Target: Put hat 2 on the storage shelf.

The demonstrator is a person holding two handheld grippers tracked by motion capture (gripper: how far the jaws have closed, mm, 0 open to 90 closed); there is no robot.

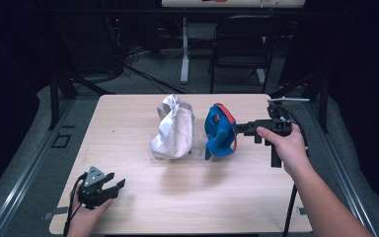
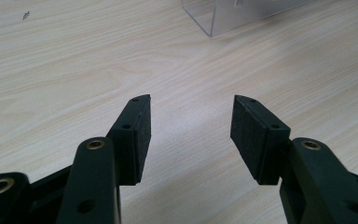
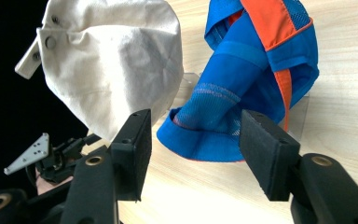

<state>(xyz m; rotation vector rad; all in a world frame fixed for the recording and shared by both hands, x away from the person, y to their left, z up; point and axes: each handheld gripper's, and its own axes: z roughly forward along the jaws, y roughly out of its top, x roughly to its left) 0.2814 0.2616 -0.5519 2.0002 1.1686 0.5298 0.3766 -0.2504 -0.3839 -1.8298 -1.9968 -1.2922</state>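
I've got a light wood-grain table (image 1: 143, 207) under the high cam, set on a grey floor (image 1: 24, 163). Mid-table sit two caps side by side — a cream-white canvas cap (image 1: 172, 127) w/ metal snaps on its strap, and a blue mesh cap with orange panels (image 1: 220, 131) just to its right, apart by a narrow gap. Both perch on a clear acrylic stand (image 2: 223, 16). Behind the table: a black folding chair (image 1: 242, 44), a white desk leg (image 1: 184, 49), tangled cables (image 1: 128, 57) on the floor.

A cream-white cap (image 1: 172, 127) and a blue mesh cap (image 1: 220, 132) with orange stripes sit on pale woodgrain table (image 1: 128, 148).
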